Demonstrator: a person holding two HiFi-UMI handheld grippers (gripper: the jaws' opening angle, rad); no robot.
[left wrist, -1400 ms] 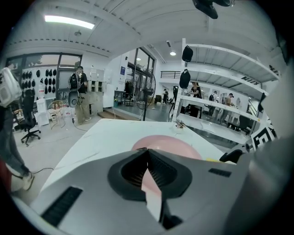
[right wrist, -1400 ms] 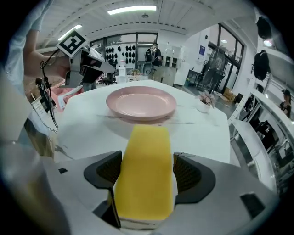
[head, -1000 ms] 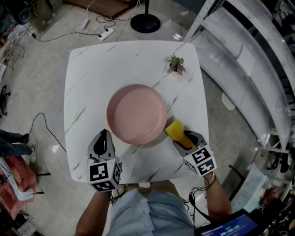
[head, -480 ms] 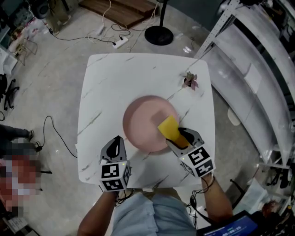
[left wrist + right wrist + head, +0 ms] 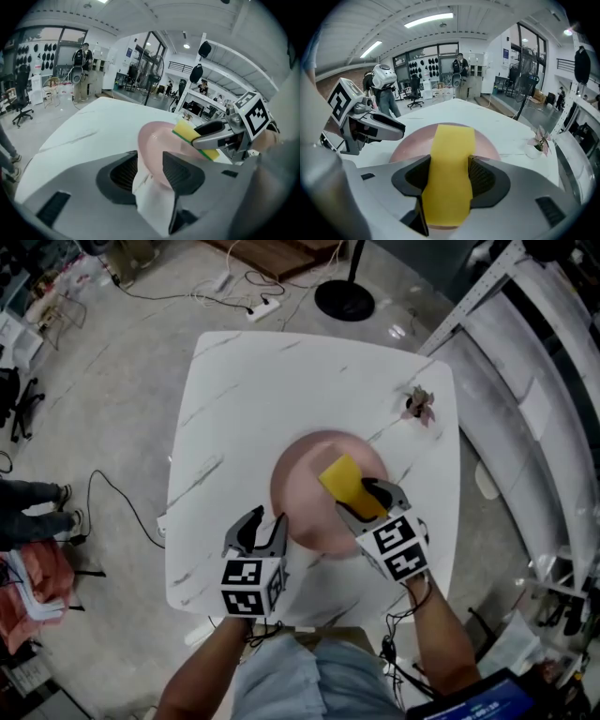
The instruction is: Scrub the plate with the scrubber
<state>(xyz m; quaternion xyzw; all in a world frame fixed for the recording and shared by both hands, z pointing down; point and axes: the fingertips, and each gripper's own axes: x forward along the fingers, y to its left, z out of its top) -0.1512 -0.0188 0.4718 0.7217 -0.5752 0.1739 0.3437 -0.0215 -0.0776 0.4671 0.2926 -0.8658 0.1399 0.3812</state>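
A pink plate [image 5: 305,493] lies on the white marble table [image 5: 244,399]. My right gripper [image 5: 364,502] is shut on the yellow scrubber sponge [image 5: 342,479], which rests over the plate's right half. In the right gripper view the sponge [image 5: 450,154] fills the gap between the jaws, with the plate [image 5: 408,145] beneath. My left gripper [image 5: 265,521] is at the plate's near-left rim and its jaws are opening. The left gripper view shows the rim [image 5: 157,138] between those jaws [image 5: 150,159], close to the right pad and apart from the left one.
A small pink potted flower [image 5: 417,404] stands near the table's far right corner. Beyond the table are a lamp base [image 5: 345,298] and a power strip with cables [image 5: 258,307]. Metal shelving [image 5: 525,381] runs along the right. A person's legs [image 5: 33,498] show at left.
The right gripper carried the sponge from beside the plate onto it. The left gripper moved up to the plate's near rim, and its jaws went from shut to spread.
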